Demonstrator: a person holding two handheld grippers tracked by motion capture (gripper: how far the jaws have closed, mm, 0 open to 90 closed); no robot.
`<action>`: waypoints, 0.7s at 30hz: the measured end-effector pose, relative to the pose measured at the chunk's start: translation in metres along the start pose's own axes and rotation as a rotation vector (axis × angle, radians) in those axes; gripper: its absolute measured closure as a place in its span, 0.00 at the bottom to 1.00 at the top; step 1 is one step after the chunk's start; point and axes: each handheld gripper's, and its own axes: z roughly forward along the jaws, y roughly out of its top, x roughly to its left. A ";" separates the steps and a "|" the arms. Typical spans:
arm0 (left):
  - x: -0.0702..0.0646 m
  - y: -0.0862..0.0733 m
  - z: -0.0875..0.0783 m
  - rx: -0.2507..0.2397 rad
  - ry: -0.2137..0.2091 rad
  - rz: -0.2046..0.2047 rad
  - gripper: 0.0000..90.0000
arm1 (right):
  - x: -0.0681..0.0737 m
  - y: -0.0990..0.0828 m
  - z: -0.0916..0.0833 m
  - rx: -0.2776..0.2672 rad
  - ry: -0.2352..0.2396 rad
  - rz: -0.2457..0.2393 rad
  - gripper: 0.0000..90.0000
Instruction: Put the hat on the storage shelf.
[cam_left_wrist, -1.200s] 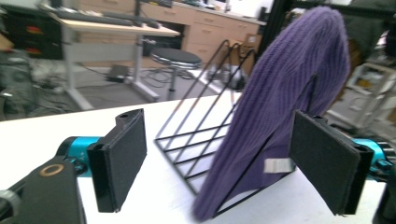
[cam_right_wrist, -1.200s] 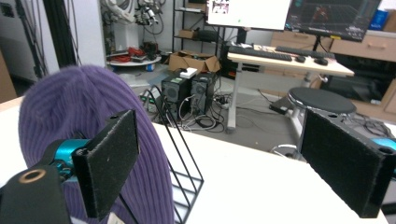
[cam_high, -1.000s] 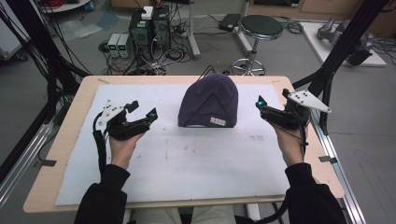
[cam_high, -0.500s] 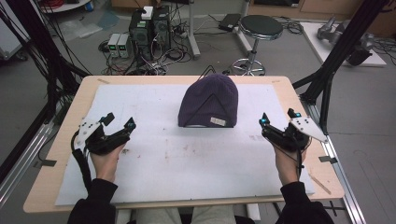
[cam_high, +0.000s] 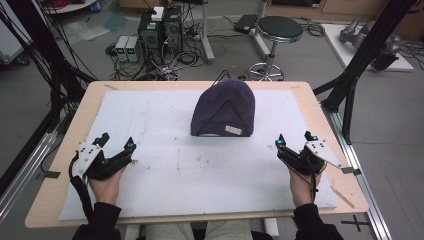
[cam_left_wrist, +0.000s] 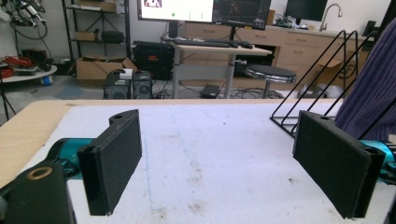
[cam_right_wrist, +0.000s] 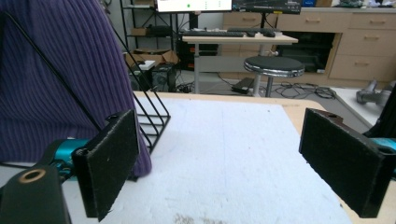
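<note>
A purple knit beanie (cam_high: 223, 108) with a small pale label sits over a black wire rack (cam_left_wrist: 303, 102) at the back middle of the white mat (cam_high: 200, 165). My left gripper (cam_high: 118, 143) rests near the mat's front left, open, nothing between its jaws (cam_left_wrist: 219, 158). My right gripper (cam_high: 294, 140) sits at the front right, also open and empty (cam_right_wrist: 219, 154). In the right gripper view the beanie (cam_right_wrist: 60, 79) rises at the left, apart from the jaws, with the wire rack (cam_right_wrist: 149, 116) poking out beside it. In the left gripper view the beanie (cam_left_wrist: 369, 88) shows at the right edge.
The mat lies on a wooden table (cam_high: 65, 165). Black frame posts (cam_high: 360, 70) stand at the table's right and left sides. Behind the table are a stool (cam_high: 276, 30), computer boxes (cam_high: 160, 27) and cables on the floor.
Both hands have drawn back toward the front edge of the table, away from the beanie, over the last second. Both grippers stay open. The beanie has not moved.
</note>
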 end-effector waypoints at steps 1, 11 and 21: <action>0.001 -0.001 -0.001 -0.001 0.004 -0.003 0.18 | 0.000 -0.005 0.000 0.001 -0.002 0.007 0.13; 0.013 -0.016 -0.003 0.010 0.055 0.022 0.18 | 0.002 -0.025 0.004 0.015 0.004 0.016 0.13; 0.013 -0.020 0.001 0.016 0.041 0.033 0.18 | 0.004 -0.028 0.004 0.005 0.012 -0.010 0.13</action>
